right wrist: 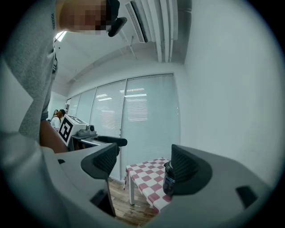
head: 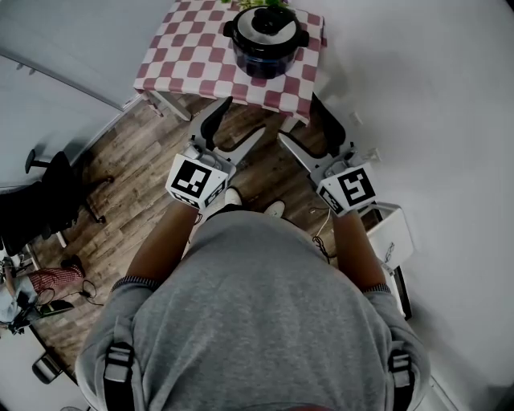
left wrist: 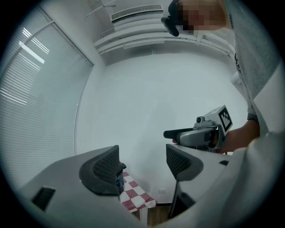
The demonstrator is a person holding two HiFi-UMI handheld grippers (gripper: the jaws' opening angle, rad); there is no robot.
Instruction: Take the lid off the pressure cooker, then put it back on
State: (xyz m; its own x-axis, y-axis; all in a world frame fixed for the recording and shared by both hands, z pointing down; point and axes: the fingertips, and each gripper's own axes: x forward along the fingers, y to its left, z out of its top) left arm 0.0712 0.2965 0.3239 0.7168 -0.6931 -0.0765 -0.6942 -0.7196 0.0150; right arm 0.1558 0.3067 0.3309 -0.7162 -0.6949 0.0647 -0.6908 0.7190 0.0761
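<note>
- The only markings that can be made out are the black-and-white square patterns on the cubes of the left tongs (head: 244, 115) and the right tongs (head: 298, 117). They are not letters. Any print on the pressure cooker (head: 266, 48) is too small to read.
- The dark-bodied pressure cooker stands on the surface (head: 197, 60), which is draped in a red-and-white checked cloth. Its lid (head: 266, 22), pale with a dark middle, sits closed on top.
- Both tongs are held level on the person's side of the cooker, well apart from it. The left tongs are off to its left and the right tongs to its right. Each pair has its jaws spread wide with only air between them.
- The near edge of the surface lies between the tongs and the cooker.
- In the left gripper view one jaw hides nearly all of the cooker, and only a dark sliver shows. In the right gripper view a jaw covers about half of it.
- Something green (head: 261, 4) behind the cooker is cut off by the top edge of the head view.
- The person's grey top fills the lower head view, and only the shoe tips (head: 273, 210) peek out toward the cooker.
- A wooden floor (head: 144, 160) runs under and before the cooker.
- A dark office chair (head: 48, 201) stands far to the cooker's left.
- A white box-like unit (head: 393, 233) sits on the floor to the cooker's right. What it is cannot be told.
- Slatted blinds (right wrist: 147, 120) hang beyond the cooker in the right gripper view.
</note>
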